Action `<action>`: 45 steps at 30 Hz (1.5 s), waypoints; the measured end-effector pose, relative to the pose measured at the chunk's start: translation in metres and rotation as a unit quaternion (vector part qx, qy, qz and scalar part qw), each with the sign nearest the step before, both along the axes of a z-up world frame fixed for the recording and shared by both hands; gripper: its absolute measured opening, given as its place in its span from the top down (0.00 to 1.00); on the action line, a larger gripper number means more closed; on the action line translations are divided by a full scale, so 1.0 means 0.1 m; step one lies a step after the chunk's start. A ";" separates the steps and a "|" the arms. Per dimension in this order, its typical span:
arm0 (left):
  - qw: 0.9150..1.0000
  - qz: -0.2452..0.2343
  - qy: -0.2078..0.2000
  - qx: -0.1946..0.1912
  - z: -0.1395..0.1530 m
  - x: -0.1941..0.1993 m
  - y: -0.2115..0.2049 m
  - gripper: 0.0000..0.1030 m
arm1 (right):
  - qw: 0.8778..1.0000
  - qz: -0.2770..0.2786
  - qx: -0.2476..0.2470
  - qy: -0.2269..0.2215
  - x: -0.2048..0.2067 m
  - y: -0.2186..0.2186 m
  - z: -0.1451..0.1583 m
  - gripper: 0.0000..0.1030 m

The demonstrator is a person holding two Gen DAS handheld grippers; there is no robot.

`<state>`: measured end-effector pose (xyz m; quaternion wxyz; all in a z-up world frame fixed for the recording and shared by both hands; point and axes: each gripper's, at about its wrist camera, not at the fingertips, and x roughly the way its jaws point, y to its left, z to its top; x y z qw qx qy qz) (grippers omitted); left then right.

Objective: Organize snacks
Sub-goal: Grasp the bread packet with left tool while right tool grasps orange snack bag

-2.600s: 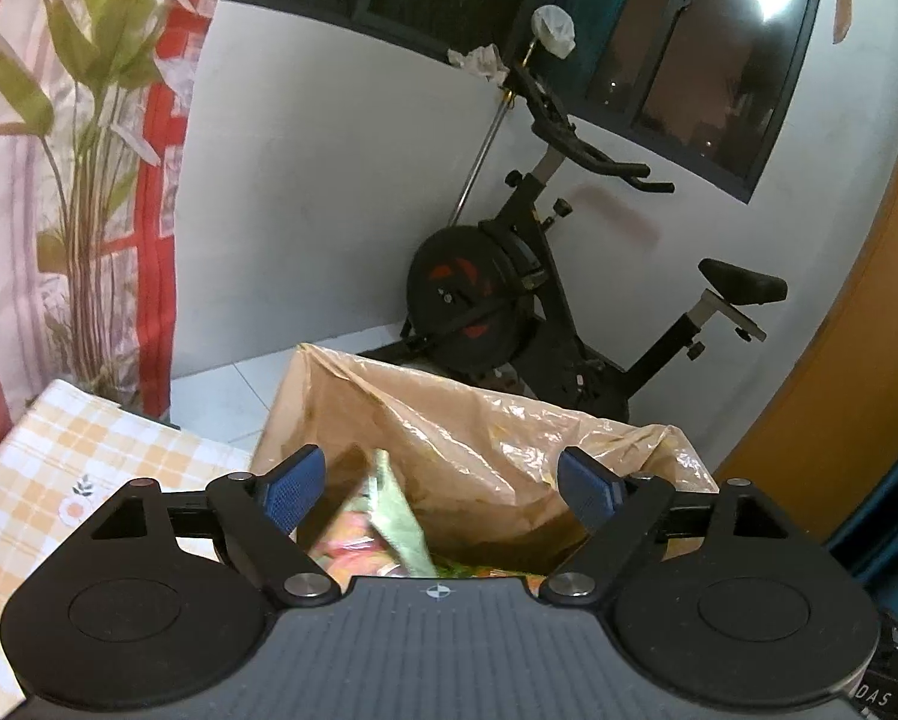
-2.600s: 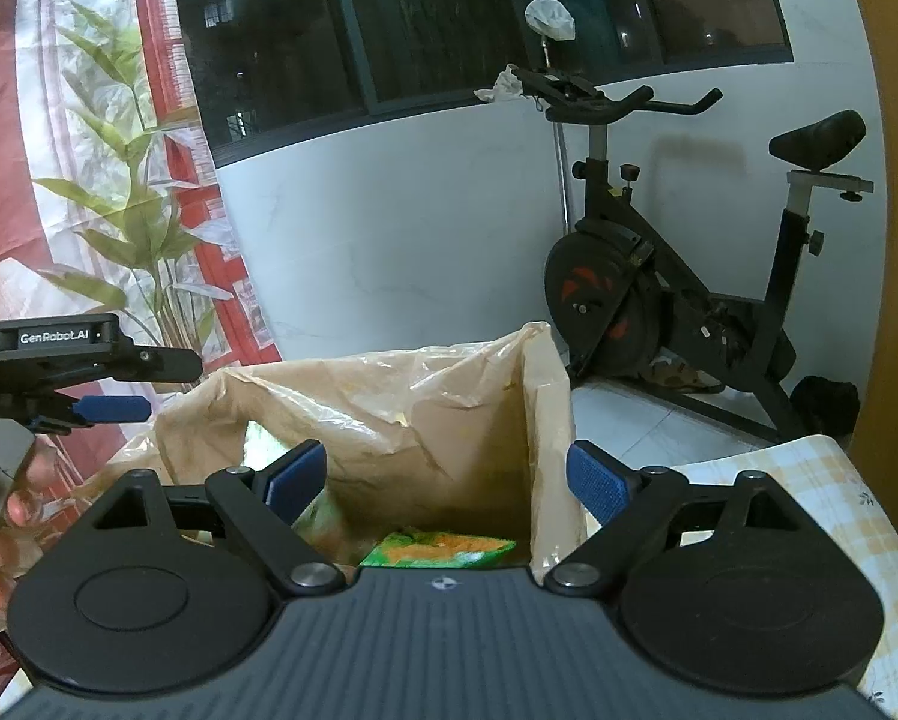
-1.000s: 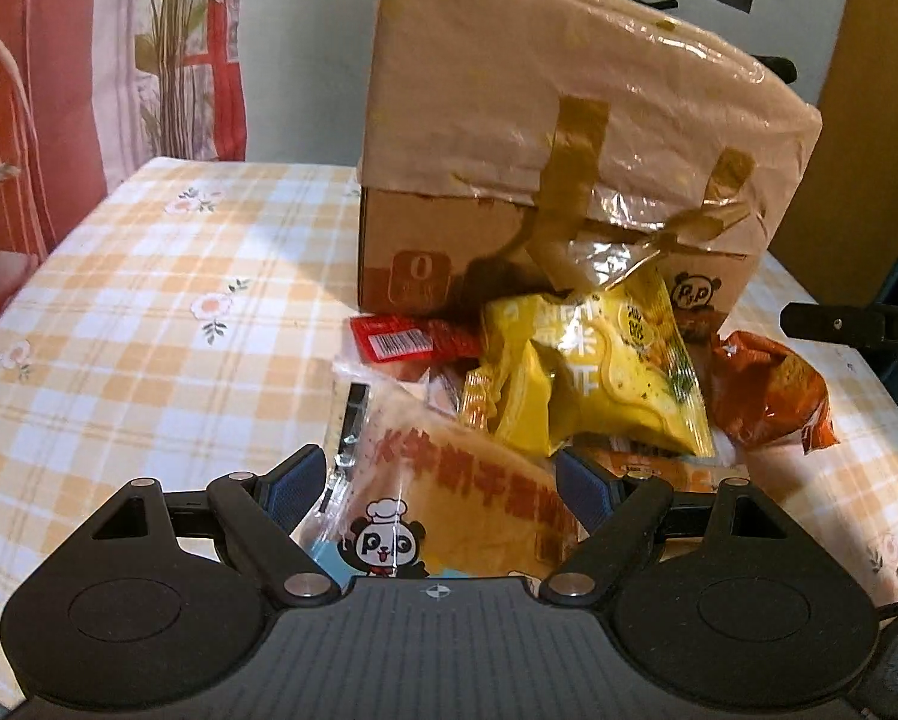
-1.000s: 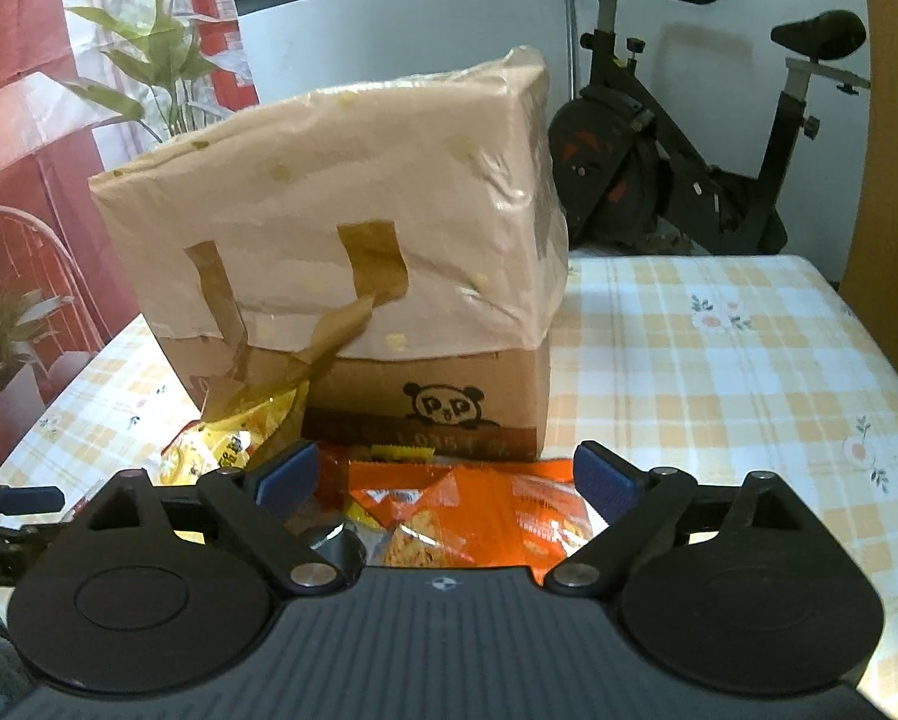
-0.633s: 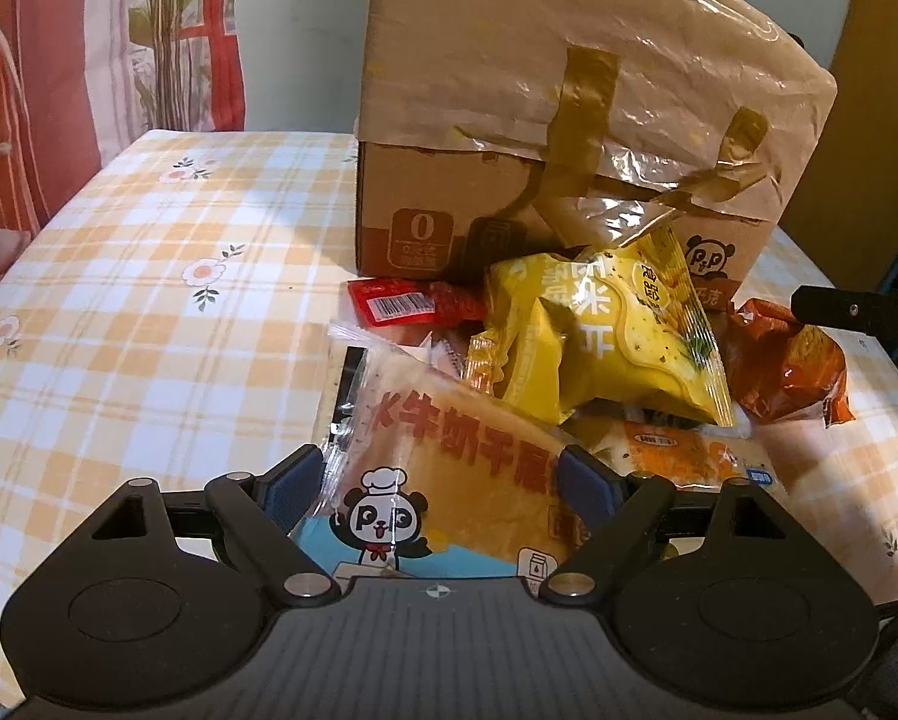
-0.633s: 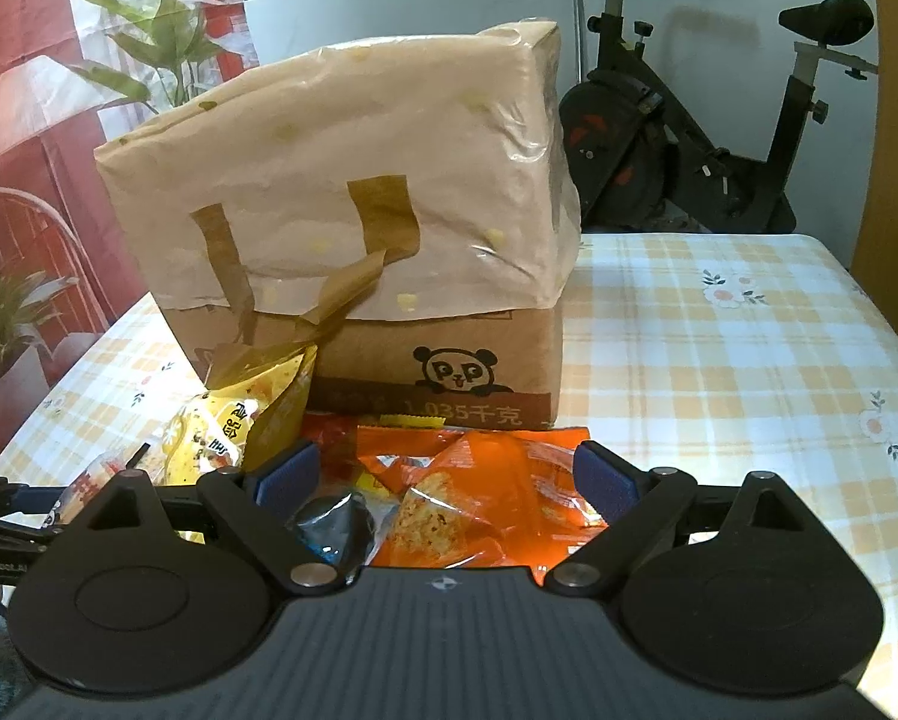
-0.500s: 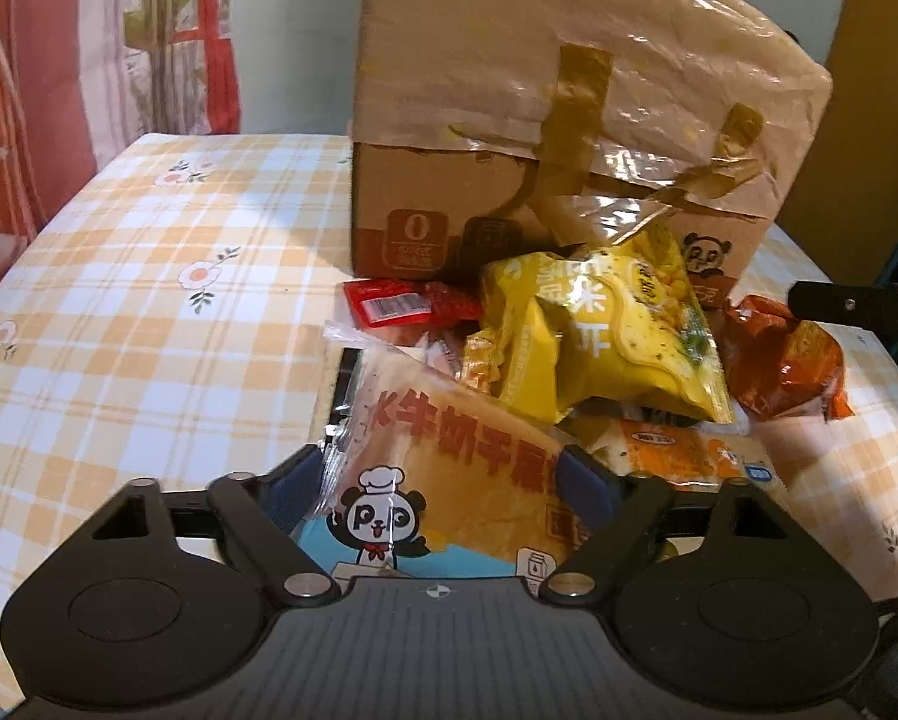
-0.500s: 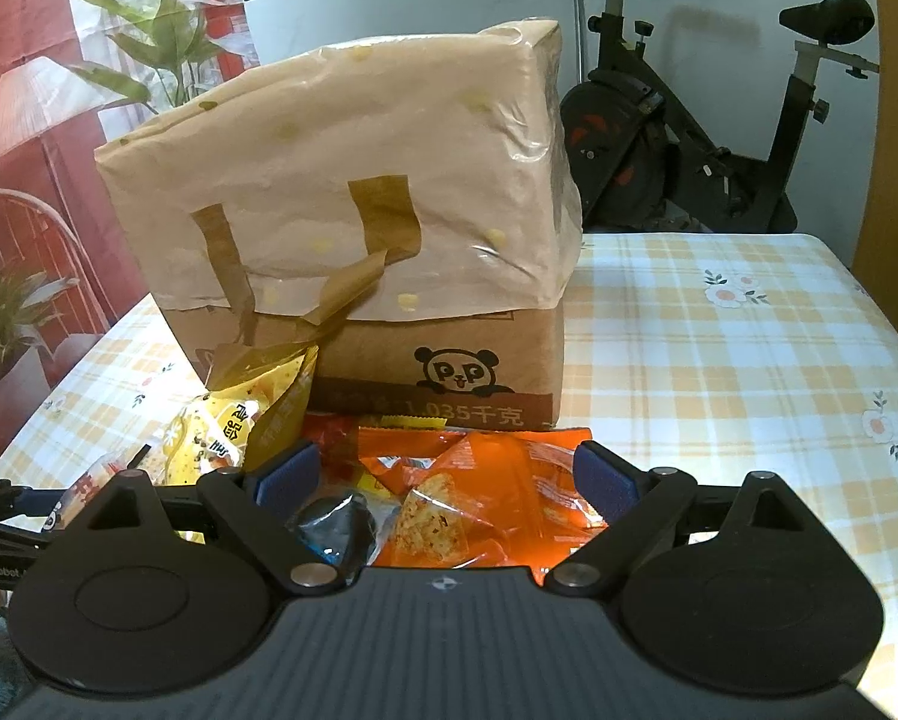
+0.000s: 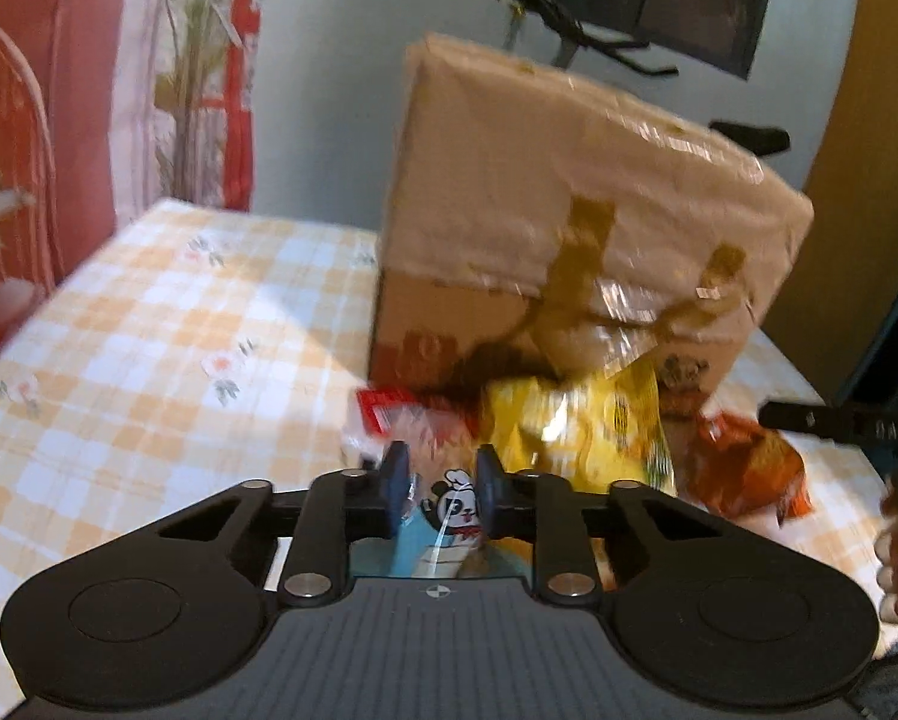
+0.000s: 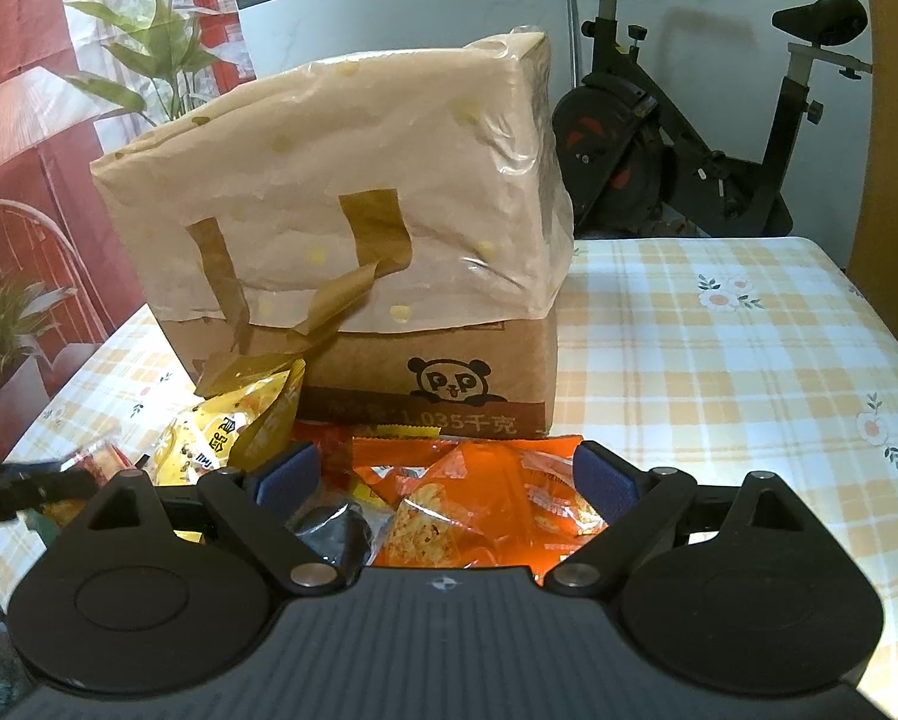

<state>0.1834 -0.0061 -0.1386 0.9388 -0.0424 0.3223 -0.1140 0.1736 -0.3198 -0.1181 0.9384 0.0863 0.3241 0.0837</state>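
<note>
While the left hand-held gripper closes, pinching the panda snack packet, the right hand-held gripper gapes wide over the orange packets.

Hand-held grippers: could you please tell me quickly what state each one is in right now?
Left hand-held gripper: closing on the panda snack packet, pads pressing it.
Right hand-held gripper: open, holding nothing, above the orange packet.
</note>
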 end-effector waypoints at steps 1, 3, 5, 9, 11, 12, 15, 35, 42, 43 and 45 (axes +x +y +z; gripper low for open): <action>1.000 0.007 -0.005 0.004 0.02 0.02 0.01 0.79 | 1.000 -0.001 0.000 0.000 0.00 0.00 0.00 0.09; 1.000 0.026 -0.005 0.014 0.01 0.08 0.05 0.81 | 1.000 -0.002 0.000 0.000 0.00 -0.01 0.01 0.09; 0.999 0.041 0.000 0.023 -0.03 0.16 0.10 0.88 | 1.000 -0.002 0.001 -0.001 0.00 -0.02 0.01 0.09; 0.996 0.066 0.049 0.032 -0.20 0.31 0.20 0.86 | 1.000 0.000 0.001 -0.002 0.00 -0.01 0.02 0.09; 0.996 0.066 0.057 0.021 -0.19 0.29 0.24 0.75 | 1.000 0.001 0.001 -0.003 0.00 0.00 0.03 0.09; 0.997 0.060 0.052 0.012 -0.16 0.26 0.26 0.54 | 1.000 0.002 0.001 -0.003 0.00 0.00 0.04 0.09; 0.999 0.038 0.016 -0.010 -0.01 0.12 0.28 0.27 | 1.000 0.001 0.001 -0.006 -0.01 0.00 0.04 0.09; 0.978 -0.102 0.059 0.170 -0.38 -0.35 -0.18 0.06 | 1.000 0.003 0.013 -0.008 -0.07 0.03 0.03 0.09; 0.992 -0.061 0.059 0.099 -0.28 -0.24 0.02 0.26 | 1.000 -0.004 0.015 -0.004 -0.08 -0.01 0.01 0.09; 0.993 -0.053 0.054 0.086 -0.26 -0.23 0.05 0.26 | 1.000 -0.006 0.016 -0.002 -0.08 -0.02 0.00 0.09; 0.996 -0.039 0.044 0.068 -0.20 -0.23 0.11 0.27 | 1.000 -0.006 0.016 0.000 -0.08 -0.03 -0.01 0.09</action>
